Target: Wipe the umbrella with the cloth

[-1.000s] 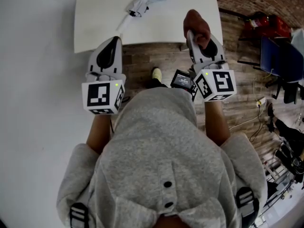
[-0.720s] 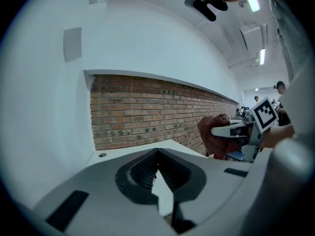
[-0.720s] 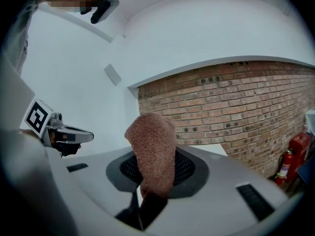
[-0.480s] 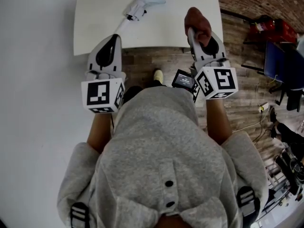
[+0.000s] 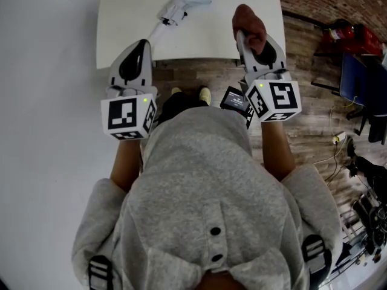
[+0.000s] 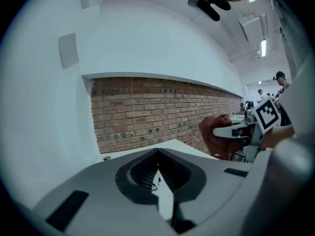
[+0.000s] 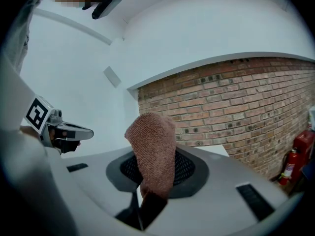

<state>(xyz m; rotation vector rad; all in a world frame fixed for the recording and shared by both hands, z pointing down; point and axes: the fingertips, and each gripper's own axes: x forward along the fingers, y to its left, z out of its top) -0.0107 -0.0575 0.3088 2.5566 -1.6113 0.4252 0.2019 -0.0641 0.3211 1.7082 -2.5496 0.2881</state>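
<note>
A second shoe (image 5: pixel 176 92) has come into sight beside the first, and both grippers have edged toward the table (image 5: pixel 127 29). The left gripper (image 5: pixel 140 46) has its jaws pressed together on nothing. The right gripper (image 5: pixel 243 38) is clamped on the brown cloth (image 5: pixel 248 22), which stands up out of its jaws. The folded umbrella (image 5: pixel 181 2) lies farther along the table, well apart from both. Only the head view shows it, and only the right gripper view shows a fire extinguisher (image 7: pixel 295 156) by the brick wall (image 7: pixel 236 107).
</note>
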